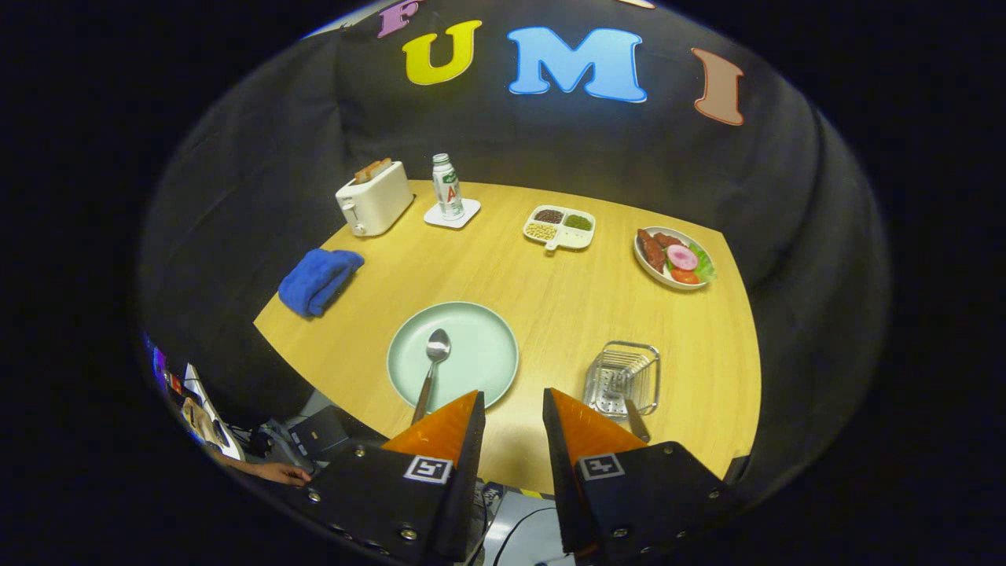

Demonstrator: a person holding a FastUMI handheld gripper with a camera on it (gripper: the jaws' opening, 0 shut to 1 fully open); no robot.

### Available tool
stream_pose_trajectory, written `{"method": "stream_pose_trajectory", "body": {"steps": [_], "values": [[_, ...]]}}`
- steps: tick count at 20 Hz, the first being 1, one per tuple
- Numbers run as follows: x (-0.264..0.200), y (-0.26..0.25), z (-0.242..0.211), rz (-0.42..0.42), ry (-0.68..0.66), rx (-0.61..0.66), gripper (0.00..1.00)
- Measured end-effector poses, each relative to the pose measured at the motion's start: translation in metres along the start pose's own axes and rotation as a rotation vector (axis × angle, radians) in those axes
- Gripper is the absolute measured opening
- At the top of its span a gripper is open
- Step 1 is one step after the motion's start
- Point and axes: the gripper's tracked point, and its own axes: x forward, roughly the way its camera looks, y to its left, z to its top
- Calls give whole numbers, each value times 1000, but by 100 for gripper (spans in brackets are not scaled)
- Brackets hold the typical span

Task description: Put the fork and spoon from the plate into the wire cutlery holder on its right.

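A yellow wood table (550,314) stands in a booth with dark cloth walls. The gripper (512,409) hangs high above the near edge, its fingers apart and holding nothing. Just ahead of the left finger, a spoon (431,365) lies on a green plate (479,350). The wire holder (622,377) sits right of the plate, with a handle (637,420) sticking out of it.

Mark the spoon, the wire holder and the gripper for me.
spoon (437,346), gripper view, on its bowl.
wire holder (622,377), gripper view, on its basket wires.
gripper (512,413), gripper view, open, midway between the fingertips.
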Motion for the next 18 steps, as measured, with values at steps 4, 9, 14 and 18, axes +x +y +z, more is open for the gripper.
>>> {"method": "stream_pose_trajectory", "body": {"steps": [4,9,14,18], "values": [[19,27,-13,18,7,-7,44],[38,59,-36,49,44,-48,44],[64,83,-58,67,102,-63,44],[80,95,-74,71,152,-25,44]]}}
